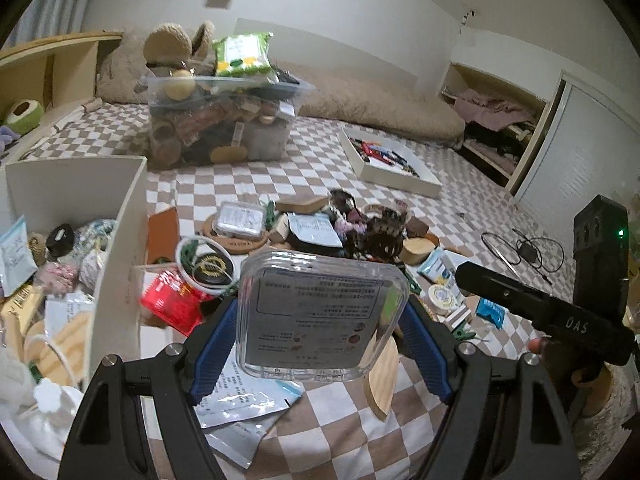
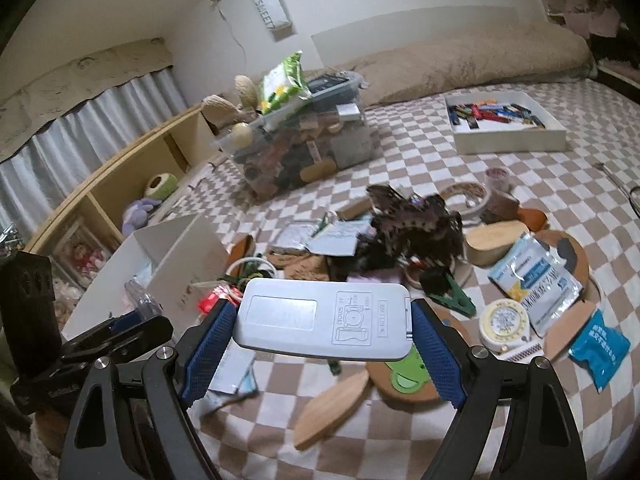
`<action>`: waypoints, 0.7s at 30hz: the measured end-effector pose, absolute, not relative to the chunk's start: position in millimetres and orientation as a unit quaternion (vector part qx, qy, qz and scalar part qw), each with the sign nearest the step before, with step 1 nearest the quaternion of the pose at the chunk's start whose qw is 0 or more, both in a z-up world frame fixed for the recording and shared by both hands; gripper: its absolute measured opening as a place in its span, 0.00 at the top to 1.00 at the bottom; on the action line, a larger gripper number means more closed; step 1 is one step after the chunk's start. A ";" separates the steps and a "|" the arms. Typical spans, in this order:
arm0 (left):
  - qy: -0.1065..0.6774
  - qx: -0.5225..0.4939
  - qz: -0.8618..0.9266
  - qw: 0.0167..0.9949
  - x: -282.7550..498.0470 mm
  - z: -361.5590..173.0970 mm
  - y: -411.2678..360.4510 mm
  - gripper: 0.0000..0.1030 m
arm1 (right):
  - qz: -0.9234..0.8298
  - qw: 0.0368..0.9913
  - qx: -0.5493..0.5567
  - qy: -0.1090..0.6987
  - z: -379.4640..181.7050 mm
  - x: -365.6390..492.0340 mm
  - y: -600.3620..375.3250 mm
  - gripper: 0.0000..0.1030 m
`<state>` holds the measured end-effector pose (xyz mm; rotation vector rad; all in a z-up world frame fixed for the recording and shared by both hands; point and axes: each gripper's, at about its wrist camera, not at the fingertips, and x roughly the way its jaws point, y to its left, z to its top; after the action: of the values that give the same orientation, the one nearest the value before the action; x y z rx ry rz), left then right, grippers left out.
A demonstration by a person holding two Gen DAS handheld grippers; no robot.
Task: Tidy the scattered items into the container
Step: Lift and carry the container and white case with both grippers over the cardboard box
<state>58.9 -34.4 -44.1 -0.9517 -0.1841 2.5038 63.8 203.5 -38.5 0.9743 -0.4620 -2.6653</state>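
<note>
Left claw gripping clear case, right claw gripping grey remote, clutter pile ahead, white box leftward

The left gripper points forward and somewhat downward, its two blue-padded fingers pressed against the sides of a clear plastic case held up off the bedding. The right gripper points the same way, its blue pads clamped on the two short ends of a flat grey remote, also lifted clear. Each gripper appears at the edge of the other's view (the two are held side by side, close together). A fingertip shows under the right gripper's body.
</note>
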 end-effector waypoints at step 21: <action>-0.071 -0.274 0.939 0.194 77.9 21.4 -89.3 0.22 | -0.924 0.189 0.293 -0.157 16.9 59.1 161.5 0.15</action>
<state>77.9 -89.3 21.4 -0.7686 -0.1995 2.6344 59.1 161.5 16.9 0.8225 -0.4422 -2.5978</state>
